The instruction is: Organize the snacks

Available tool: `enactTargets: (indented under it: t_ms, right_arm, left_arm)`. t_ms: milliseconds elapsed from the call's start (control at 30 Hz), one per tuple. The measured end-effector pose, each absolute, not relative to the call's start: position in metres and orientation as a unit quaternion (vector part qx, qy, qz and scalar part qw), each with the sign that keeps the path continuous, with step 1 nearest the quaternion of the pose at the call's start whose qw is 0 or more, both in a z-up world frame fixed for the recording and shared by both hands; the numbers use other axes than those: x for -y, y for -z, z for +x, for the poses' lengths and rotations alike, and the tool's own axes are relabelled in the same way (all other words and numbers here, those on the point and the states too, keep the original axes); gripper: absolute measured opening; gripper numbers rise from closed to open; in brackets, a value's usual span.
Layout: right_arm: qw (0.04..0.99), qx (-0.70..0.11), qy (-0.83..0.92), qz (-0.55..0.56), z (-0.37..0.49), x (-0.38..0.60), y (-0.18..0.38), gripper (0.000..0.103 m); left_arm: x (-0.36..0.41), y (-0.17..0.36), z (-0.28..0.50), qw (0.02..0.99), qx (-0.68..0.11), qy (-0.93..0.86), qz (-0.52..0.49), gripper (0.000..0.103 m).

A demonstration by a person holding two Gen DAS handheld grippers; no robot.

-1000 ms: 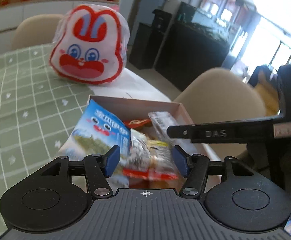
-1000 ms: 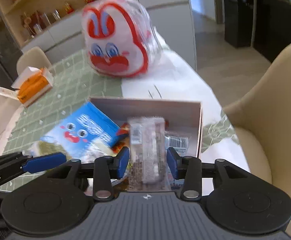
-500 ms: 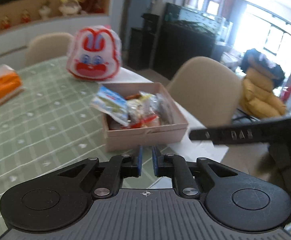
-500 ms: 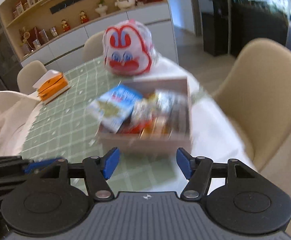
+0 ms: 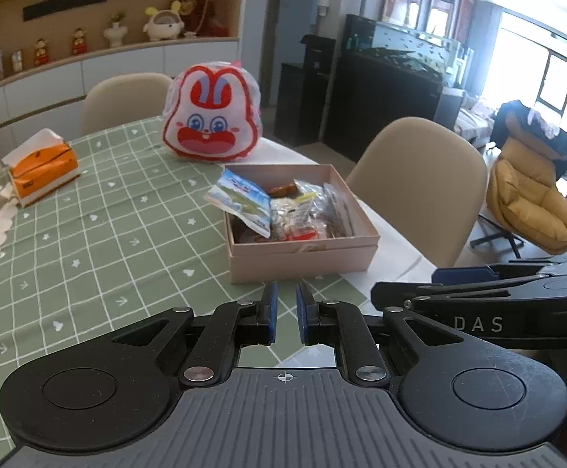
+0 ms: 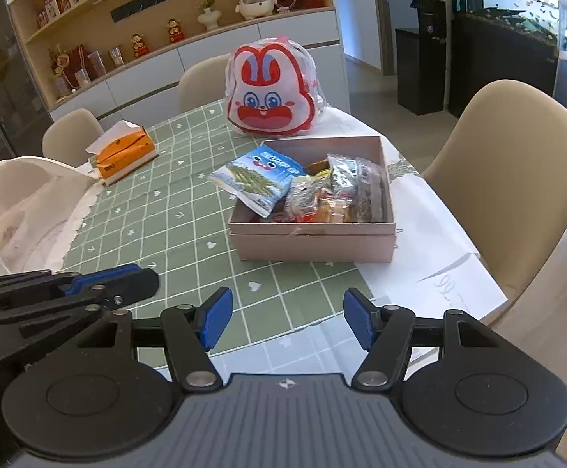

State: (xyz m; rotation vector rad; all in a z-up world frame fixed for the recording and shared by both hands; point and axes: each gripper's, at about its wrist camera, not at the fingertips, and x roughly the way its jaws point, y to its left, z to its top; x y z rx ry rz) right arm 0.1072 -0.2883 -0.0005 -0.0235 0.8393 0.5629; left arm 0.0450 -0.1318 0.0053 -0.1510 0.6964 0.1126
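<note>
A pink cardboard box (image 5: 302, 259) (image 6: 314, 245) stands on the green checked tablecloth near the table's right edge. It holds several snack packets, with a blue packet (image 5: 240, 201) (image 6: 260, 179) leaning over its left rim. My left gripper (image 5: 284, 312) is shut and empty, held back from the box's near side. My right gripper (image 6: 285, 318) is open and empty, also held back from the box. Each gripper shows at the edge of the other's view.
A red and white rabbit-face bag (image 5: 213, 117) (image 6: 273, 93) stands behind the box. An orange tissue box (image 5: 43, 169) (image 6: 123, 154) lies at the far left. Beige chairs (image 5: 423, 187) (image 6: 517, 179) stand at the table's right and far sides. White cloth (image 6: 22, 214) lies left.
Both grippers have pulled back and up from the box. The left one has shut empty. The right one let go of a clear packet into the box and has opened.
</note>
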Motion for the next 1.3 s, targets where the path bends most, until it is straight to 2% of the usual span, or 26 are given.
enactTargets:
  t_ms: [1300]
  right_arm:
    - [0.865, -0.418, -0.275, -0.018, 0.1056, 0.2863, 0.0075, 0.064]
  left_arm:
    - [0.1288, 0.0046, 0.0452, 0.925, -0.362, -0.05, -0.103, 0.014]
